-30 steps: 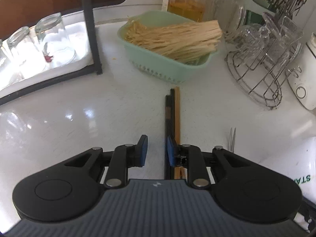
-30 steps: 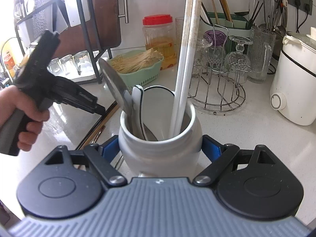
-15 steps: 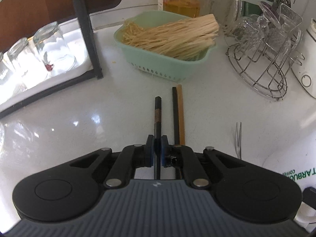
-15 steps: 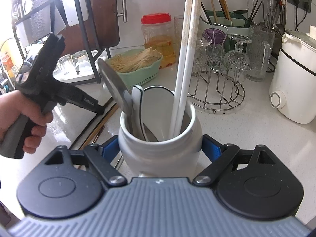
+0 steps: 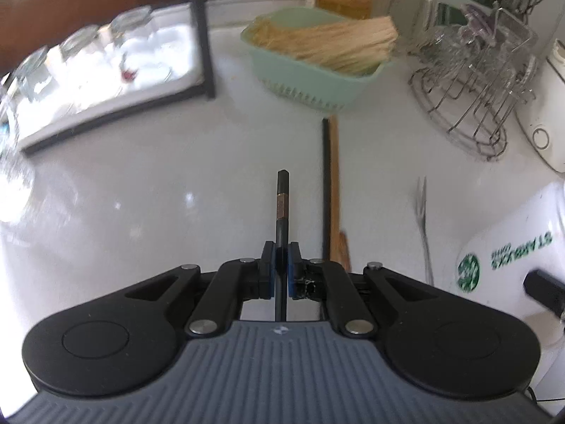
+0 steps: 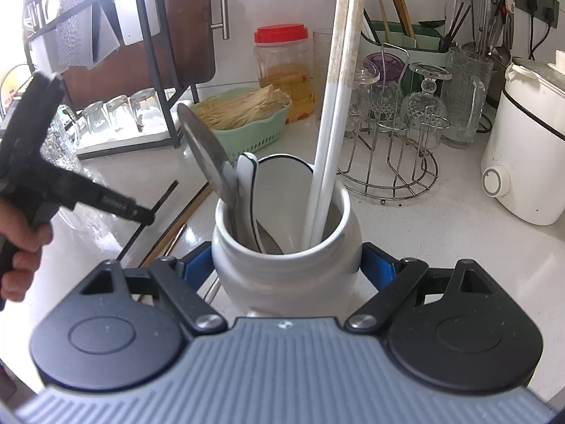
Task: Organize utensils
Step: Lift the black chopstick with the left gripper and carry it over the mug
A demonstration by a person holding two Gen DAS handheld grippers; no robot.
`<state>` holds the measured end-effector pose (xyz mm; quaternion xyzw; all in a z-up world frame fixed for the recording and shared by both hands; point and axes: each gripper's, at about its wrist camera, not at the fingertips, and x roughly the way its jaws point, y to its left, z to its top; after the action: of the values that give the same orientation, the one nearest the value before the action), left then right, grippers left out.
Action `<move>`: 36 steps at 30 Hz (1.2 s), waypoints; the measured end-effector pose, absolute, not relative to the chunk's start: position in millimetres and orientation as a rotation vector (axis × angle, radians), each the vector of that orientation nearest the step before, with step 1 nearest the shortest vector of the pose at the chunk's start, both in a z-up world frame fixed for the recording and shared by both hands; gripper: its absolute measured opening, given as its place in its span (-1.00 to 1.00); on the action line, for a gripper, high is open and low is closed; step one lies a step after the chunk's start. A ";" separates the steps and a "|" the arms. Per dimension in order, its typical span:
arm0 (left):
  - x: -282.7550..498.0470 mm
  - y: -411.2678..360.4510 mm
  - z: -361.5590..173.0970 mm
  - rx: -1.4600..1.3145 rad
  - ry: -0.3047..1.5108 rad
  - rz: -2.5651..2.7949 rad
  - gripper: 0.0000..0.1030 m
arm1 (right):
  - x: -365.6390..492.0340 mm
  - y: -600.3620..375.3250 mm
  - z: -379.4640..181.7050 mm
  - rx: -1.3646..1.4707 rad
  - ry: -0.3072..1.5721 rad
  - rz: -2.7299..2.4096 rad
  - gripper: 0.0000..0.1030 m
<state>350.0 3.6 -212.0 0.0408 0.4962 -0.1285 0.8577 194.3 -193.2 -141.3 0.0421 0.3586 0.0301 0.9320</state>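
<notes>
Left gripper: the left gripper (image 5: 281,268) is clenched on a black chopstick (image 5: 283,208); its blue pads (image 5: 269,270) press both sides of the stick. A hand (image 6: 17,243) grips its handle.
Black chopstick: thin and dark, with a small brown band partway along; its far end juts straight ahead of the pads, above the tabletop (image 5: 141,194).
Right gripper: the right gripper (image 6: 286,268) stands wide and grasps a white ceramic utensil jar (image 6: 286,265), one blue pad against each side of its belly.
Utensil jar: it stands upright on the tabletop and holds a metal spoon (image 6: 206,155), a white spoon with a dark rim (image 6: 247,190) and a pair of white chopsticks (image 6: 335,106) that lean up out of it.
Loose utensils: just right of the left gripper a black and a brown chopstick (image 5: 330,183) lie side by side on the tabletop; further right lies a small fork (image 5: 422,219).
Ahead of the left gripper: a green basket (image 5: 314,81) filled with pale sticks, and to its right a wire glass rack (image 5: 473,99).
Left of the left gripper: upturned glasses (image 5: 130,42) on a tray beside a black frame post.
Right edge: a white Starbucks cup (image 5: 508,254), near the fork.
</notes>
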 end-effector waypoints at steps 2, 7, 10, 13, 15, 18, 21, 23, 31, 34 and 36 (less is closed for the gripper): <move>342.6 4.5 -214.0 0.085 1.059 -0.263 -0.86 | 196.5 -193.5 -140.0 0.083 0.747 0.066 0.76; 332.7 10.0 -214.0 0.057 1.063 -0.248 -0.85 | 198.4 -194.3 -139.9 0.080 0.761 0.074 0.76; 335.6 12.5 -213.0 0.050 1.072 -0.261 -0.85 | 198.7 -194.0 -140.2 0.082 0.764 0.071 0.75; 339.5 14.0 -214.9 0.051 1.073 -0.254 -0.85 | 199.8 -193.6 -140.2 0.081 0.770 0.070 0.75; 343.5 12.4 -215.8 0.048 1.080 -0.260 -0.84 | 200.5 -193.2 -139.7 0.083 0.776 0.065 0.75; 346.0 12.0 -215.3 0.047 1.077 -0.265 -0.78 | 200.9 -192.5 -139.4 0.080 0.779 0.064 0.75; 349.8 11.8 -217.4 0.052 1.074 -0.256 -0.65 | 200.4 -193.0 -139.8 0.079 0.779 0.068 0.75; 352.7 10.7 -216.4 0.059 1.061 -0.259 -0.65 | 200.3 -193.3 -140.0 0.081 0.780 0.069 0.75; 368.7 6.1 -218.6 0.090 1.063 -0.265 -0.65 | 202.8 -193.4 -138.3 0.077 0.800 0.073 0.75; 371.9 7.0 -220.0 0.082 1.073 -0.250 -0.65 | 203.6 -193.6 -138.1 0.081 0.807 0.072 0.75; 374.3 6.7 -219.7 0.080 1.079 -0.245 -0.65 | 203.9 -194.0 -138.6 0.080 0.808 0.074 0.75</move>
<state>374.3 6.7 -219.7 0.0379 0.5124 -0.1164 0.8500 203.9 -194.0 -138.6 0.0391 0.3929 0.0360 0.9181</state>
